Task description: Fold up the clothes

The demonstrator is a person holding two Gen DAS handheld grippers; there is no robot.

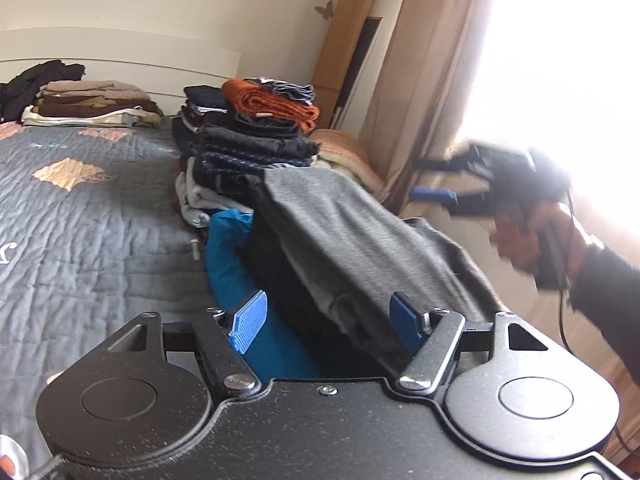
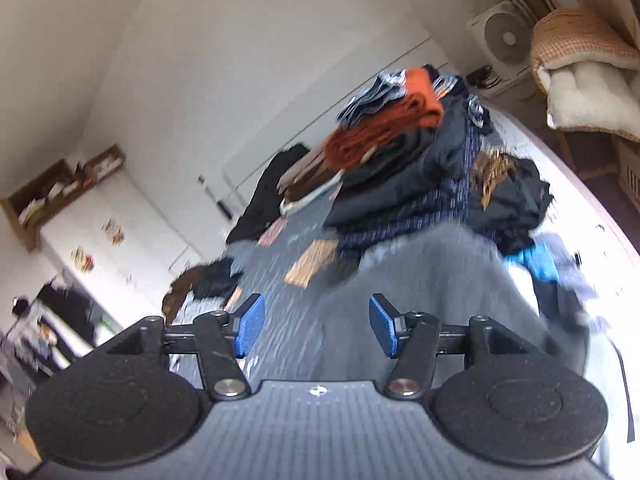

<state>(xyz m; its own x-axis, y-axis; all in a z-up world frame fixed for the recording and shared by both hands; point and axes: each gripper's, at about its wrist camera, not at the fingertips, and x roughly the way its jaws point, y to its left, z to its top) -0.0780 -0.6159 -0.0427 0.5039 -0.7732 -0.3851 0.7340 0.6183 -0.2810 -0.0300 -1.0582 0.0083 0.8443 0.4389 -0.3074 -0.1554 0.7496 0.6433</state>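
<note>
The left gripper (image 1: 328, 322) is hovering low over the bed (image 1: 80, 220) with its fingers (image 1: 250, 320) spread wide, gripping nothing. A grey garment (image 1: 340, 232) is lying folded just ahead of it, on top of dark clothes and a blue garment (image 1: 228, 256), its near edge sitting between the open fingers. Behind it a stack (image 1: 248, 136) of folded clothes is standing with an orange knit (image 1: 272, 106) on top. The right gripper (image 1: 472, 184) is hanging off to the right, held in a hand (image 1: 532, 240), blurred; from its own camera its fingers (image 2: 250, 330) are parted and empty above the grey garment (image 2: 440, 272).
</note>
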